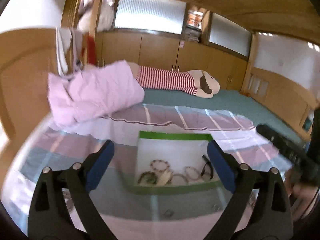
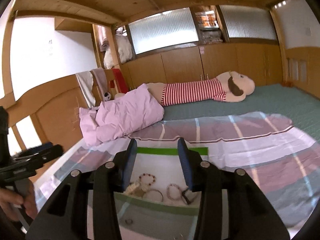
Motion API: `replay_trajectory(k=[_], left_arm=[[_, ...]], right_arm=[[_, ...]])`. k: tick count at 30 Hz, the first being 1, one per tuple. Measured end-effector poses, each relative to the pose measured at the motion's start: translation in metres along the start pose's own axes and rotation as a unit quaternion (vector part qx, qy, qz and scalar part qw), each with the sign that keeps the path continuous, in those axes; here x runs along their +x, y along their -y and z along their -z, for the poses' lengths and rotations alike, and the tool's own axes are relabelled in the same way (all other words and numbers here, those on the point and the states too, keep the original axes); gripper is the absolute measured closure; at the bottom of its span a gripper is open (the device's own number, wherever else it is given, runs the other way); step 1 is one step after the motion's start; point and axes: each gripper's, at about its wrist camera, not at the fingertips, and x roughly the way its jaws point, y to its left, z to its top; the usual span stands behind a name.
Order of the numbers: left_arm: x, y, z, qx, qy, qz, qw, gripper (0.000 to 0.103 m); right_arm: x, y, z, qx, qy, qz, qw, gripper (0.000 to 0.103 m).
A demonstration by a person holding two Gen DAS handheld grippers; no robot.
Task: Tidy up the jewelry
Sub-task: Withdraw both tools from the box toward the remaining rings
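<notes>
A white box with a green rim (image 1: 174,135) (image 2: 170,151) stands on the plaid sheet and holds several bracelets. Among them are a beaded bracelet (image 1: 160,165) (image 2: 147,179) and a black band (image 1: 207,169). My left gripper (image 1: 160,146) hovers just before the box, its blue pads spread wide with nothing between them. My right gripper (image 2: 157,142) hangs over the box's near side, its jaws partly apart and empty. A small ring (image 1: 169,213) (image 2: 129,222) lies on the sheet in front of the box. Each gripper shows at the edge of the other's view.
A pink pillow (image 2: 124,116) lies left of the box. A striped plush doll (image 2: 200,92) rests on the teal mattress (image 2: 280,100) behind. Wooden bed rails (image 2: 50,108) and cabinets (image 2: 180,64) close in the left and back. A hand (image 2: 12,202) holds the left gripper's handle.
</notes>
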Motion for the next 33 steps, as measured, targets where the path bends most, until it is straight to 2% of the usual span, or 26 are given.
replay_trajectory(k=[3,5,12,18,33], left_arm=[[-0.031,0.005,0.022,0.036,-0.002,-0.016,0.9992,0.01],[-0.05,0.006,0.037,0.053,0.003,-0.031,0.9981,0.01],[-0.093,0.005,0.073,0.03,-0.01,-0.02,0.9993,0.01],[-0.087,0.018,0.094,0.036,-0.039,-0.003,0.9986,0.01],[-0.077,0.018,0.095,0.033,-0.048,-0.003,0.9983,0.01]], right_arm=[[-0.027,-0.005,0.008,-0.006,-0.009,0.007,1.0,0.061],[-0.046,-0.015,0.02,-0.033,-0.007,0.015,0.999,0.061],[-0.084,-0.024,0.069,-0.036,-0.038,0.027,0.998,0.061],[-0.079,-0.033,0.081,-0.05,-0.049,0.031,0.997,0.061],[-0.072,-0.029,0.085,-0.041,-0.056,0.029,0.997,0.061]])
